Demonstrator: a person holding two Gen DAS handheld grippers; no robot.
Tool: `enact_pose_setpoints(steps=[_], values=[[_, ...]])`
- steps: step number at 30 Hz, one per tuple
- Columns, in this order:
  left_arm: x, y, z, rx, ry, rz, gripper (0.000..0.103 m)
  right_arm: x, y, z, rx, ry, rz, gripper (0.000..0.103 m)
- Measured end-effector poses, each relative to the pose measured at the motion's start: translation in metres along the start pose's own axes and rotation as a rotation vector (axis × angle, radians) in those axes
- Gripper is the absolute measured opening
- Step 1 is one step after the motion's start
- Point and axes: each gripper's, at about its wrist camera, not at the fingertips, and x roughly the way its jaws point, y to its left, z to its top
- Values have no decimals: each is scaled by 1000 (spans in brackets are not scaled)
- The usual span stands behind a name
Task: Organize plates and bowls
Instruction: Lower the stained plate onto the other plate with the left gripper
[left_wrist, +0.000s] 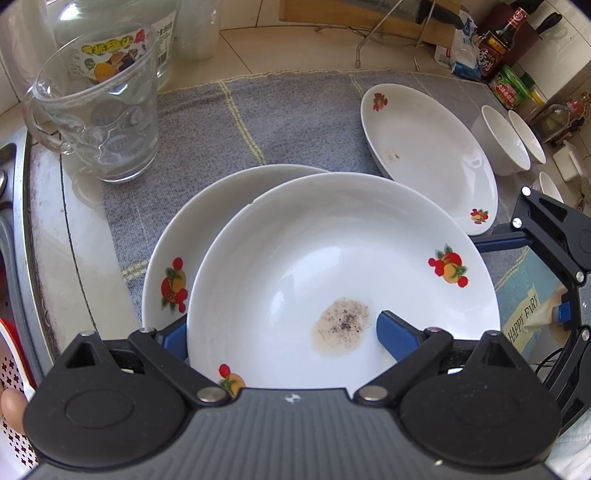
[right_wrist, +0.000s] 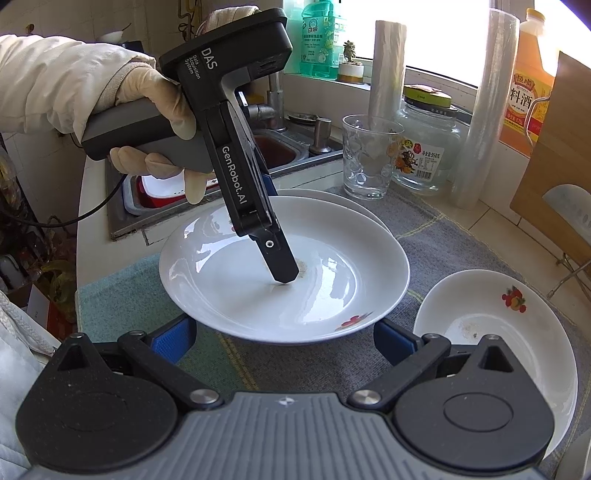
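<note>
A white fruit-print plate (left_wrist: 332, 240) with a brown speckled stain lies tilted on a second matching plate (left_wrist: 173, 240) on the grey cloth. My left gripper (left_wrist: 284, 338) is open and straddles the top plate's rim. One blue pad is over the plate's inside and the other is outside, behind the rim. In the right wrist view its finger (right_wrist: 280, 258) touches the top plate (right_wrist: 332, 266) beside the stain. My right gripper (right_wrist: 284, 341) is open at the plate's near rim, not touching it. A third plate (left_wrist: 424, 147) lies to the right, with two white bowls (left_wrist: 502, 144) beyond it.
A glass mug (left_wrist: 99, 122) stands at the cloth's (left_wrist: 277, 118) far left corner, with a large glass jar (right_wrist: 428, 147) behind it. The sink (right_wrist: 280, 147) and a red colander (left_wrist: 14, 369) are on the left. Sauce bottles (left_wrist: 495, 48) and a wire rack (left_wrist: 373, 40) line the back.
</note>
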Motion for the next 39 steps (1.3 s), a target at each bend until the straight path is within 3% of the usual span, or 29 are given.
enact_pose_setpoints(steps=[26, 39], values=[[-30, 18, -18, -174, -66, -51, 99, 6, 1, 4, -28, -32, 21, 103], [-36, 20, -21, -208, -88, -30, 99, 0, -4, 6, -13, -63, 15, 103]])
